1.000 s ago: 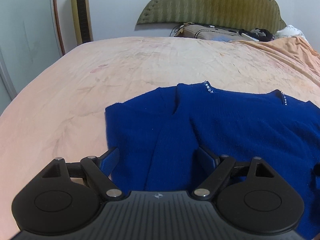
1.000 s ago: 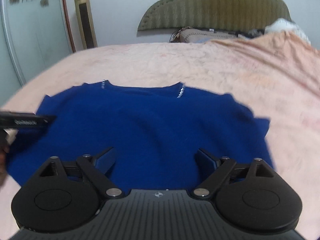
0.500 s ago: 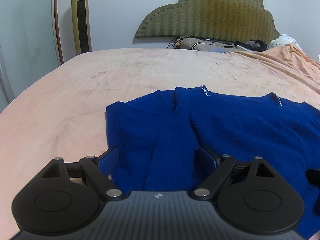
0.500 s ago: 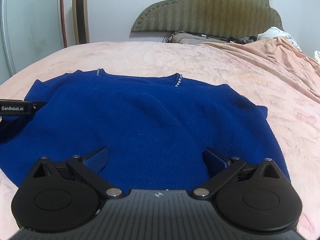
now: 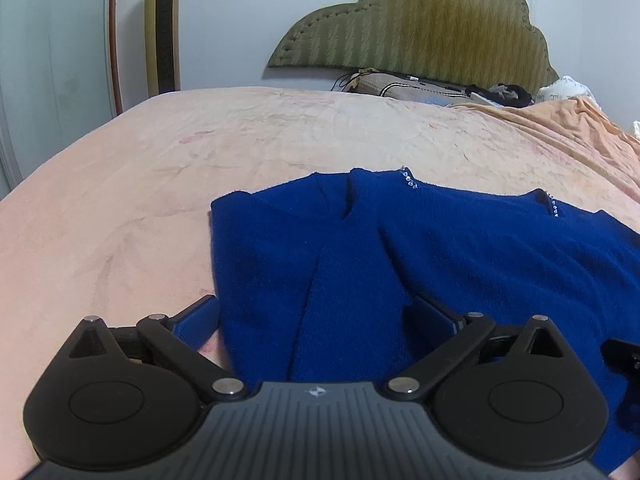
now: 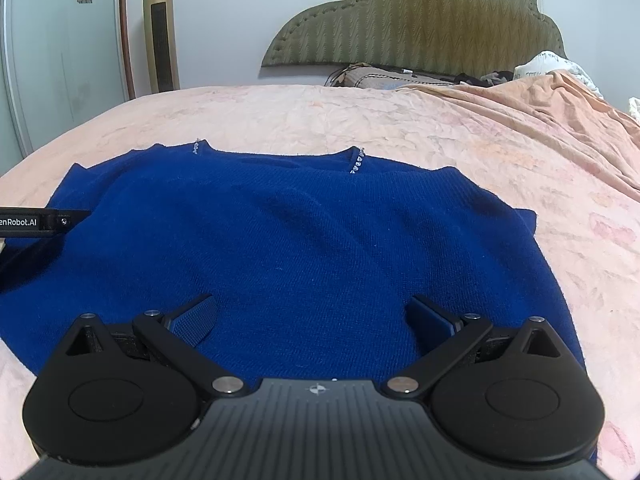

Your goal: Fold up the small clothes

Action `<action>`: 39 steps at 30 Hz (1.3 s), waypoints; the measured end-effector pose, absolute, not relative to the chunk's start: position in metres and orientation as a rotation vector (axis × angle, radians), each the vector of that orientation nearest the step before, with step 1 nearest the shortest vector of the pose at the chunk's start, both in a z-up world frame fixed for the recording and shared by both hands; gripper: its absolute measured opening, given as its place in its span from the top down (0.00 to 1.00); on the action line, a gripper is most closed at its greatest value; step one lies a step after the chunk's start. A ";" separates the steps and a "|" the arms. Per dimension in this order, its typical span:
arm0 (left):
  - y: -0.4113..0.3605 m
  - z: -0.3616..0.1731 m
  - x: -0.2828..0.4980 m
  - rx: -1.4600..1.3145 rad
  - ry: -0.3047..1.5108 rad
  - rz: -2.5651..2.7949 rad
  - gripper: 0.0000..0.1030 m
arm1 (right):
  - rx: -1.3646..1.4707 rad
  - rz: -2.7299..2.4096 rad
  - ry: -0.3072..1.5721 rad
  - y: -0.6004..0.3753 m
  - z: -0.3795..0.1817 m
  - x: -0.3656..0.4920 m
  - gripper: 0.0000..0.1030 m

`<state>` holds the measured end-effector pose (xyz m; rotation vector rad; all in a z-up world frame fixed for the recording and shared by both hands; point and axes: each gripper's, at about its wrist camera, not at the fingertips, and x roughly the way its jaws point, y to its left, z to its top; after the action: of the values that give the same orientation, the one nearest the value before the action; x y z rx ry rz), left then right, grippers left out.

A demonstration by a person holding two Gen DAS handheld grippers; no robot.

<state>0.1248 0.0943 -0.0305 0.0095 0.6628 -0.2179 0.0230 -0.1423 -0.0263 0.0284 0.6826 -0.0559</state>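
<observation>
Left wrist view: the blue sweater (image 5: pixel 460 248) is being shown lying flat on the pink bed cover (image 5: pixel 160 168), its left part folded inward over the body. The left tool (image 5: pixel 316 312) is being opened at this moment, its jaws spread apart with a strip of sweater between them, unpressed. From the right wrist view, the right tool (image 6: pixel 312 316) is being held released and wide over the sweater (image 6: pixel 300 232), nothing gripped. A green headboard (image 6: pixel 420 24) is being seen behind.
</observation>
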 end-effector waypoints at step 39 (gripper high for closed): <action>0.096 -0.032 0.120 -0.006 0.660 -0.218 0.00 | 0.020 -0.057 0.684 -0.142 -0.026 0.024 0.01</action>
<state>0.1202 0.0960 -0.0325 -0.0058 0.6603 -0.2184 0.0236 -0.1417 -0.0263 0.0199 0.6843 -0.0566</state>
